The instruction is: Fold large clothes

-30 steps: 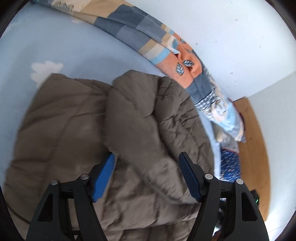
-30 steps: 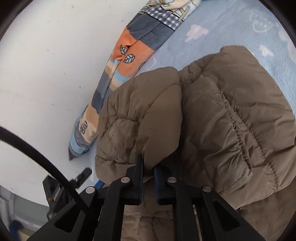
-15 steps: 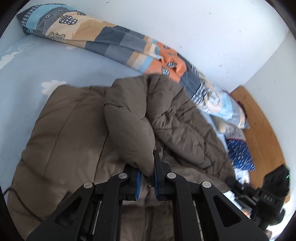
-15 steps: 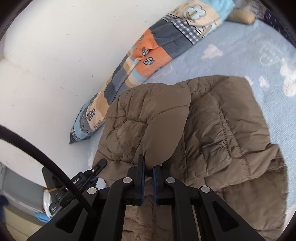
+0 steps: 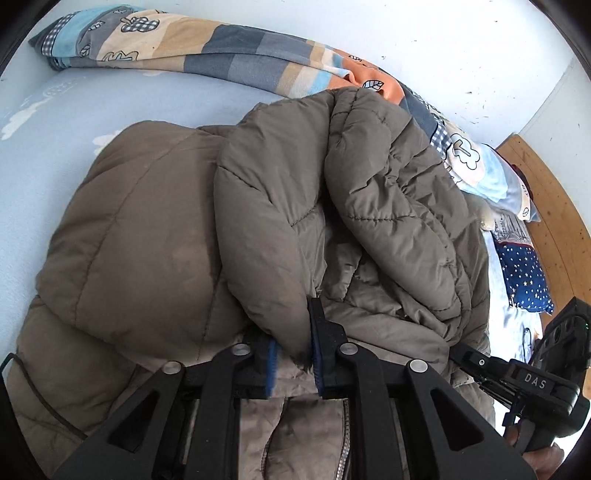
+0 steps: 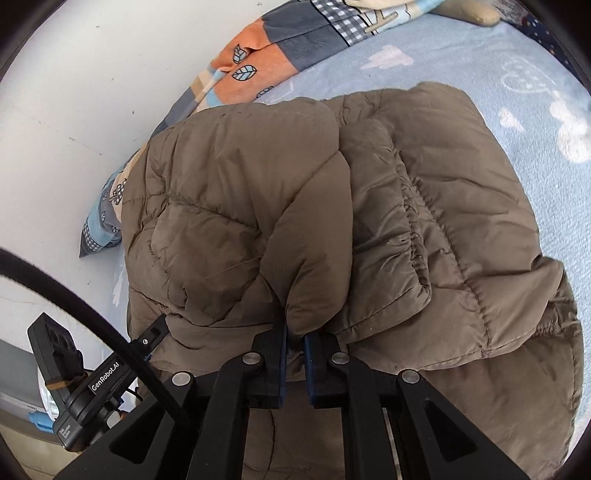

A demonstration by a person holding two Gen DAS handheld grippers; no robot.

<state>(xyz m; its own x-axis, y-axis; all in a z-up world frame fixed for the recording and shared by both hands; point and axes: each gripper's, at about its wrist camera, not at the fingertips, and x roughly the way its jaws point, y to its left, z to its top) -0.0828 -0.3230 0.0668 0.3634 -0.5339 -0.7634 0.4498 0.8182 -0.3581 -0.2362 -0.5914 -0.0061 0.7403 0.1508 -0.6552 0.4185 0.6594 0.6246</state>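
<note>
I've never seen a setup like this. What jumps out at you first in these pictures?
A big puffy brown jacket fills the middle of both views, lying rumpled on a pale blue bedsheet with white cloud prints. At the bottom edge of each view a black tool pinches a fold of it: the left tool and the right tool. Behind, a patchwork quilt in orange, grey and blue runs along the white wall.

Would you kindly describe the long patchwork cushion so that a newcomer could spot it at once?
Start at the pale blue bed sheet with white cloud prints, and follow it to the white wall. Along that wall, behind the brown puffer jacket, lies the patchwork cushion. It alone is long and narrow, in blue, grey, beige and orange patches with leaf prints; the jacket is plain brown.
</note>
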